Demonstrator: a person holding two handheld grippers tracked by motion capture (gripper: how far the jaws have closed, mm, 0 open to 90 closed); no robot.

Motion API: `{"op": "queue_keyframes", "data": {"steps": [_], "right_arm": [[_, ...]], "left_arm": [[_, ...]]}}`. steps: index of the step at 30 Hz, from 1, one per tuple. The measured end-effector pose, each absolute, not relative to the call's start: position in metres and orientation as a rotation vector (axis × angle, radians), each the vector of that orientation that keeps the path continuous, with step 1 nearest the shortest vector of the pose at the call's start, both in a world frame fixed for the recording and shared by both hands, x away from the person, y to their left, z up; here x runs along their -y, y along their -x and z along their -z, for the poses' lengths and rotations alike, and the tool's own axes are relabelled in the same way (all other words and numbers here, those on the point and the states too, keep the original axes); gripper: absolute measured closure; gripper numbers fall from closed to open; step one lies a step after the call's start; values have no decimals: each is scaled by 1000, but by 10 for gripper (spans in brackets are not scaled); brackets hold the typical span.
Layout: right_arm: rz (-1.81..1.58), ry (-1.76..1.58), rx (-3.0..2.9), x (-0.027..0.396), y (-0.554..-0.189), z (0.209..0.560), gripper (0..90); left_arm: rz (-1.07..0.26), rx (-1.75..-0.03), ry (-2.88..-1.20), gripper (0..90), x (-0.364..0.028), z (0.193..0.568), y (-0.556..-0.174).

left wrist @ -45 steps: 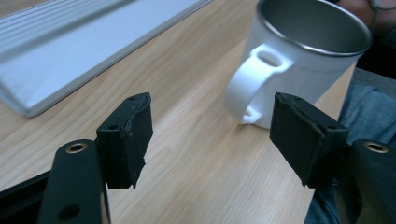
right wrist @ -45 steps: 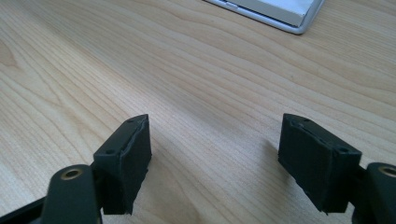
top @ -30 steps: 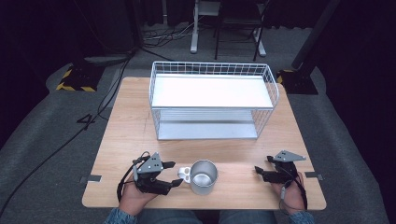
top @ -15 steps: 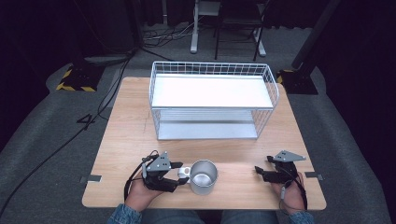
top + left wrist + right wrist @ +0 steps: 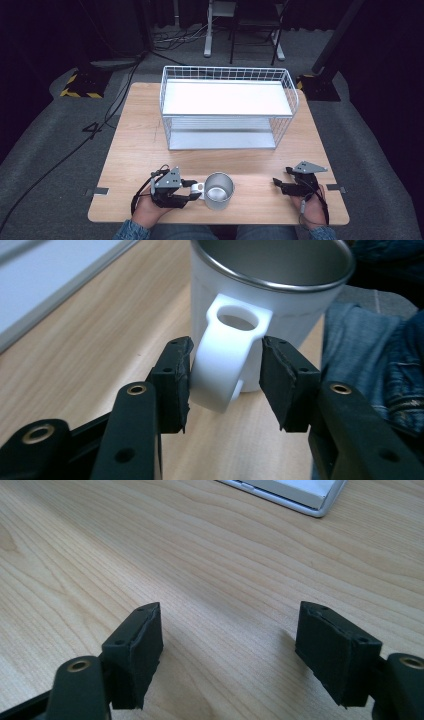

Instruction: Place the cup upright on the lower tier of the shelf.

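Two tongs: left (image 5: 225, 377) closing round mug handle (image 5: 227, 347), not pinching; right (image 5: 230, 650) released.

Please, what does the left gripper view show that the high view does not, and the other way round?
The left gripper view gives the fine detail: the mug handle sits between the jaws of the left hand-held gripper, which have just been closing; one pad touches it, while a small gap remains at the other.

The high view gives the layout: the white wire rack at the far side and the right hand-held gripper with open jaws, apart from the mug.

Both show the white mug with its metal inside, upright on the wooden table.
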State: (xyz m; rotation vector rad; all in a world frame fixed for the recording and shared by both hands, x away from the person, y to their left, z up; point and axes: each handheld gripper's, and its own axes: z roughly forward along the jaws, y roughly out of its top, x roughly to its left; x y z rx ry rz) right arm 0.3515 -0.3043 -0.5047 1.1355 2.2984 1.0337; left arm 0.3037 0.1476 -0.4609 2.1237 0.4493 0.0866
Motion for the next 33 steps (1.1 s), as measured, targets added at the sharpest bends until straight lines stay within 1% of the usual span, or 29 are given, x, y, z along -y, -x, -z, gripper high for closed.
{"op": "queue_keyframes", "data": {"steps": [6, 17, 28, 33], "right_arm": [[-1035, -1136, -2299, 305, -352, 505, 275], [-1036, -1135, -2296, 304, -351, 505, 281], [-1035, -1139, -2295, 304, -351, 505, 284], [-1035, -1138, -2294, 304, -351, 505, 285]], "left_arm": [[-60, -414, -2133, 596, -144, 459, -298], [-73, -347, -2178, 705, -134, 455, -293], [-123, -367, -2166, 717, -131, 452, -290], [-131, -401, -2129, 718, -131, 450, -290]]}}
